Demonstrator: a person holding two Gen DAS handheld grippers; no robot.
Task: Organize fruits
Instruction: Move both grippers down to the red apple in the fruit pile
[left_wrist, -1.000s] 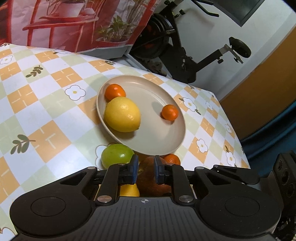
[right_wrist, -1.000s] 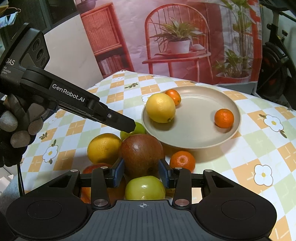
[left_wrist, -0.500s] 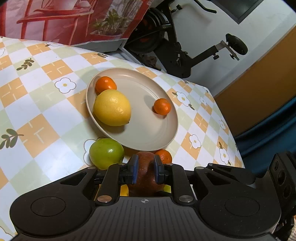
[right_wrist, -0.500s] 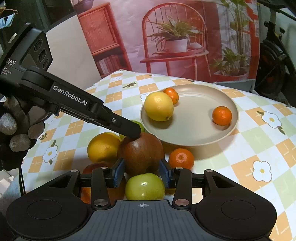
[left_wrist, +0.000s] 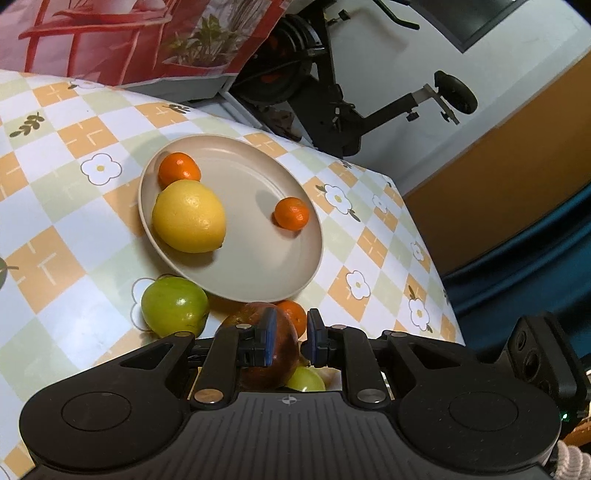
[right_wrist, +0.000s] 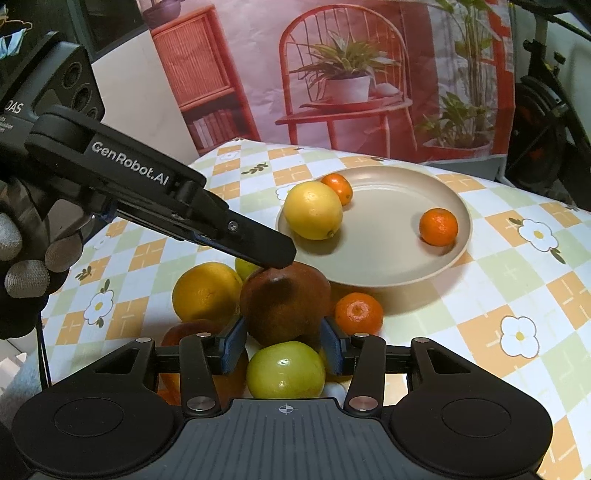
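In the right wrist view, the left gripper (right_wrist: 275, 254) reaches in from the upper left, pressed together, its tip resting on the brown fruit (right_wrist: 286, 304), seemingly to steady it. Low centre, the right gripper (right_wrist: 282, 345) straddles that fruit, its jaws just opening. The plate (right_wrist: 388, 273) waits beyond at right, apparently the fruit's destination.

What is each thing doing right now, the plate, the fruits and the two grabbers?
Plate, holding a lemon and two tangerines.
Right gripper, fingers just opening, apparently letting go.
Brown fruit, on the pile, between those fingers.
Left gripper, shut, tip atop the brown fruit.
Green apple, lying beside the plate.
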